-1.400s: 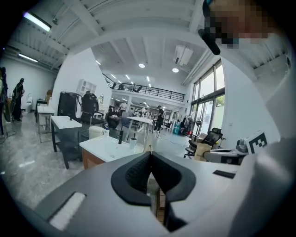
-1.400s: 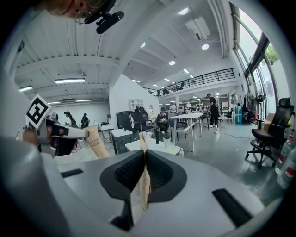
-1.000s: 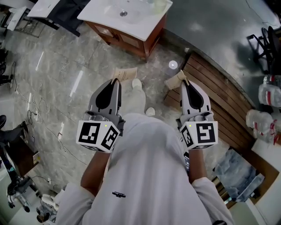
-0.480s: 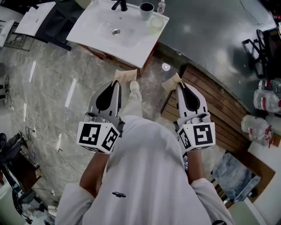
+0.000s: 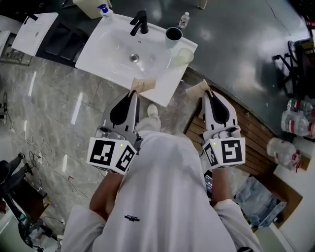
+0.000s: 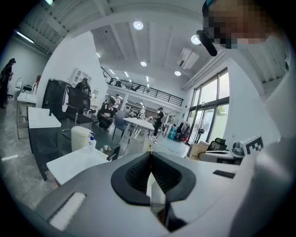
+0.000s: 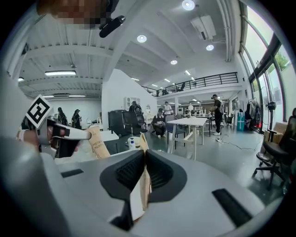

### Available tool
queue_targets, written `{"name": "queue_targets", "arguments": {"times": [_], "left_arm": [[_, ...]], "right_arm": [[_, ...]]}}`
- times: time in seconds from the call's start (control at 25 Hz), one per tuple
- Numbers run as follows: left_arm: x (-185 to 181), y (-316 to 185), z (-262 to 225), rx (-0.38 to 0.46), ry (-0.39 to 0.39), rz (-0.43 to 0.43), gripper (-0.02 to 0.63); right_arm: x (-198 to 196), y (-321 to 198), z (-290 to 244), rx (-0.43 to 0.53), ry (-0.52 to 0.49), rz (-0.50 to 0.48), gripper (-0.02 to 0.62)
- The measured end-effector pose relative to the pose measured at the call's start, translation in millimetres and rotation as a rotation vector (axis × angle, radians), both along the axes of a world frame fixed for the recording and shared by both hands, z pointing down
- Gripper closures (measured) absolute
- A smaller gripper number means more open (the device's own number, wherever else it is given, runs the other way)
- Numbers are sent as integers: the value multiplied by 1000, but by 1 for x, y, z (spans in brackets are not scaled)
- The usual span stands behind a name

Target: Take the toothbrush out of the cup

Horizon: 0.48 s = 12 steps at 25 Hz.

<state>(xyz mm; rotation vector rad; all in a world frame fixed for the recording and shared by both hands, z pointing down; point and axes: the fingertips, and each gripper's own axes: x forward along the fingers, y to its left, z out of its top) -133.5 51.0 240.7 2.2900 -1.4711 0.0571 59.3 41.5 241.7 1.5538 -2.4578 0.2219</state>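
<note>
left tongs (image 5: 138,87) and right tongs (image 5: 199,88) are both closed, side by side. the dark cup (image 5: 173,33) stands on the bench (image 5: 98,49) well ahead of them. the toothbrush is perhaps inside, too small to tell.

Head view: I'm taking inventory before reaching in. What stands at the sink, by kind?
Faucet: 1
Cups: 2 (dark cup, pale cup)
Bottles: 2 (pump bottle, small bottle)
Total: 5
</note>
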Motion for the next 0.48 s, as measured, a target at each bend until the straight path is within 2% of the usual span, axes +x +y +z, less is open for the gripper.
{"name": "queue_targets", "arguments": {"times": [0.16, 0.48], "left_arm": [[2, -32, -1, 11, -1, 19, 601], [17, -63, 0, 7, -21, 21, 601]], "right_arm": [[-3, -31, -4, 10, -2, 9, 583], [5, -62, -4, 18, -6, -25, 582]]}}
